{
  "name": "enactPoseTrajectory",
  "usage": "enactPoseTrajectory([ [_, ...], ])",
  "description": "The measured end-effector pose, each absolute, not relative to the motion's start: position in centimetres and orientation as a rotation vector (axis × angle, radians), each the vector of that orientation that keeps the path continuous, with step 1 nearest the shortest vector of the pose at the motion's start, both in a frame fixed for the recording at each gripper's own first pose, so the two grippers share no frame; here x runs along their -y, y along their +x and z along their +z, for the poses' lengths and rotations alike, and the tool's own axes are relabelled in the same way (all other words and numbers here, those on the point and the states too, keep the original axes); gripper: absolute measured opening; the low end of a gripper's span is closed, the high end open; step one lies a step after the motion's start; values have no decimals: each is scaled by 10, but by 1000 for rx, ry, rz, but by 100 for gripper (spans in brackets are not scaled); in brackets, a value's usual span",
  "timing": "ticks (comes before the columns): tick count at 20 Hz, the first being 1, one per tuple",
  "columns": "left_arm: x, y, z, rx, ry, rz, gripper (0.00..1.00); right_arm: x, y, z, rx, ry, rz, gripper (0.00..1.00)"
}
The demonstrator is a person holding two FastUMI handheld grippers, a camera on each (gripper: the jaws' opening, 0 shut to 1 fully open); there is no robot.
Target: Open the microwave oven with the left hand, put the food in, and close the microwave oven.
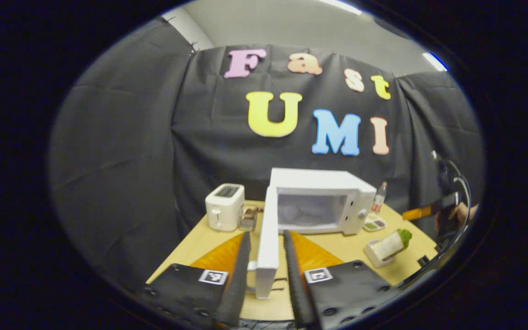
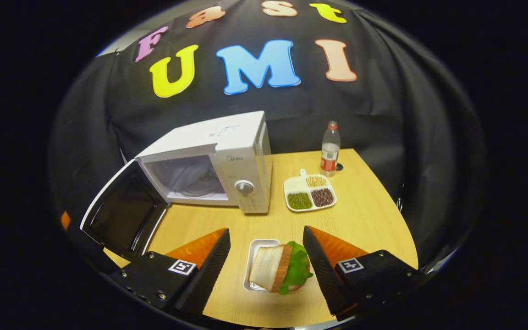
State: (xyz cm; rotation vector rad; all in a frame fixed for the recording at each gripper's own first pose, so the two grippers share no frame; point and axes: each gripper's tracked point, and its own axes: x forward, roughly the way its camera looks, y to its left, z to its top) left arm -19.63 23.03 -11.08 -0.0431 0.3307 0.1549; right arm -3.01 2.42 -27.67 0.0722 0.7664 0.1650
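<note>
1. The left gripper point(image 1: 266, 261) straddled the free edge of the microwave door point(image 1: 267, 238), a finger on either side; small gaps showed between fingers and door, so I cannot tell whether it was pinching or merely bracketing it.
2. The door stood swung wide, and the microwave point(image 2: 209, 165) sat toward the desk's point(image 2: 365, 215) back left, its cavity bare and lit.
3. The right gripper point(image 2: 266, 261) hung with jaws spread wide apart over the food point(image 2: 280, 272), a sandwich with a green leaf, lying in a small tray point(image 2: 257, 263) near the desk's front edge; neither finger touched it.
4. By my judgement the opening step was done and the picking-up was in hand. The next move called for lowering the right gripper, closing on the sandwich or its tray, then carrying it left into the cavity.
5. A divided dish of beans point(image 2: 310, 193) and a bottle point(image 2: 330, 147) stood right of the microwave near the back edge; a toaster point(image 1: 225, 206) stood at the back left corner.
6. The door's handle was hidden behind the left fingers, and the desk's front edge was cut off.
</note>
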Motion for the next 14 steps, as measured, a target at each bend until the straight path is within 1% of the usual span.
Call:
enactPoseTrajectory([
  [3,-181,-156,-78,-249,-47,138,99,-8,-38,-303,-871,135,167,96],
  [4,-165,-145,-70,-231,-48,123,98,-4,-41,-312,-894,153,169,92],
  [5,-146,-132,-69,-220,-54,104,98,-2,-43,-320,-920,173,174,96],
  [6,-130,-122,-68,-217,-61,87,95,-1,-45,-327,-948,198,180,97],
  [9,-96,-95,-71,-229,-51,60,96,-5,-45,-349,-1020,271,202,96],
  [11,-86,-82,-76,-257,-20,73,95,-7,-46,-367,-1066,292,204,96],
  [14,-77,-73,-74,-271,10,104,96,-12,-49,-385,-1118,302,232,95],
])
